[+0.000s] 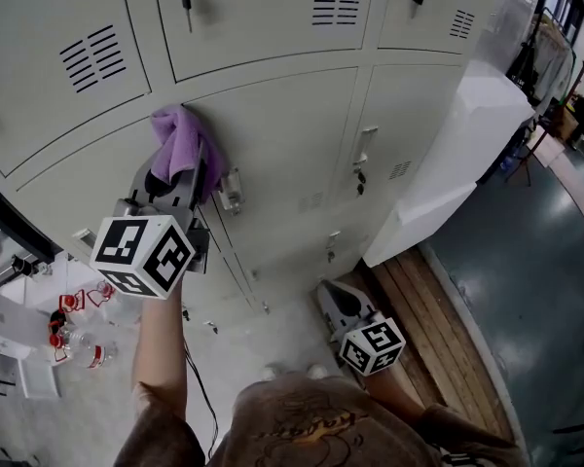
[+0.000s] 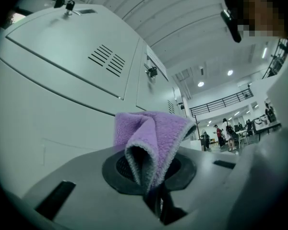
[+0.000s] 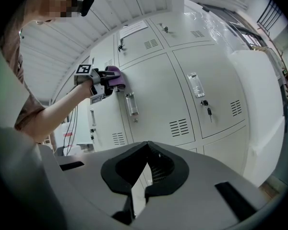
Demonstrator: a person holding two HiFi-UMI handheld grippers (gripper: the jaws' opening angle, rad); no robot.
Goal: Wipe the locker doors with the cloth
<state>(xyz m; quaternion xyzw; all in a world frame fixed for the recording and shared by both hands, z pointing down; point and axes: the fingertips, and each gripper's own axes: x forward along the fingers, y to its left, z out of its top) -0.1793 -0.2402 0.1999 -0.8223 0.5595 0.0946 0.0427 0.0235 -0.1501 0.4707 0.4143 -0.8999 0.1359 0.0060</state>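
Left gripper [image 1: 178, 185] fingers clamped on the purple cloth [image 1: 178, 132]. Cloth touches the middle-row locker door [image 1: 282, 134], upper left of its handle [image 1: 231, 191]. Right gripper [image 1: 335, 298] hangs low, clear of the lockers, fingers closed, empty.

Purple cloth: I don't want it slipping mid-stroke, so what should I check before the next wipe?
1. Cloth clamped in left tool: ok, jaws shut on a fold.
2. Cloth against the locker door: ok, it seems pressed to it.
3. Stroke path free: not ok, a door handle sits right beside the cloth.
4. Right tool out of the way: ok, held low, jaws together, empty.
5. Door latched: cannot tell.
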